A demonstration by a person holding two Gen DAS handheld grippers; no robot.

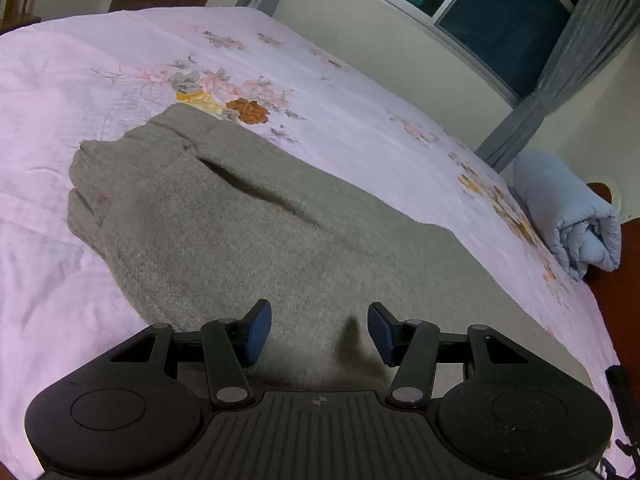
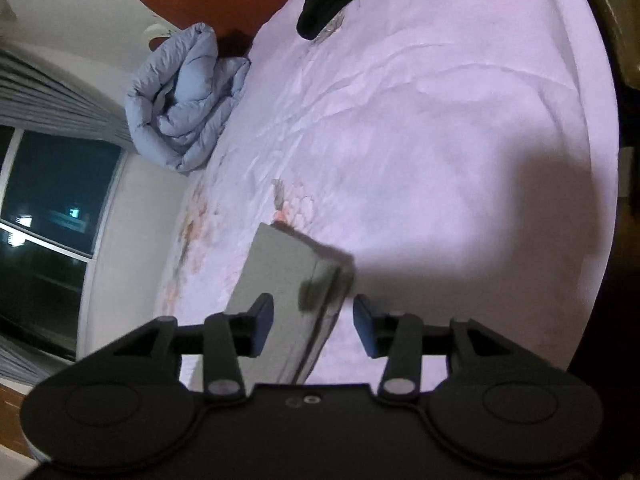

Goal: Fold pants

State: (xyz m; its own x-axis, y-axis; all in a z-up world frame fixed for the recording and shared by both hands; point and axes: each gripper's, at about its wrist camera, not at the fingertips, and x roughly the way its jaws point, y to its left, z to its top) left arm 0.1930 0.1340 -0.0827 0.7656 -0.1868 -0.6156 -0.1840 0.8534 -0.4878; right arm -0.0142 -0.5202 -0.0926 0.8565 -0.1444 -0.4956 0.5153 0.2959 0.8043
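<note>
Grey pants (image 1: pixel 248 216) lie spread on a pink floral bedsheet (image 1: pixel 360 92). The left gripper (image 1: pixel 319 330) hovers above the fabric, jaws apart and empty; the right gripper (image 2: pixel 313 326) stands parted over a folded leg end, gripping nothing

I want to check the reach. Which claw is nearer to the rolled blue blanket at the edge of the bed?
Probably the right. The right claw is open over the gray pants, blanket ahead-left. The left claw, open over the pants, sees it far right.
</note>
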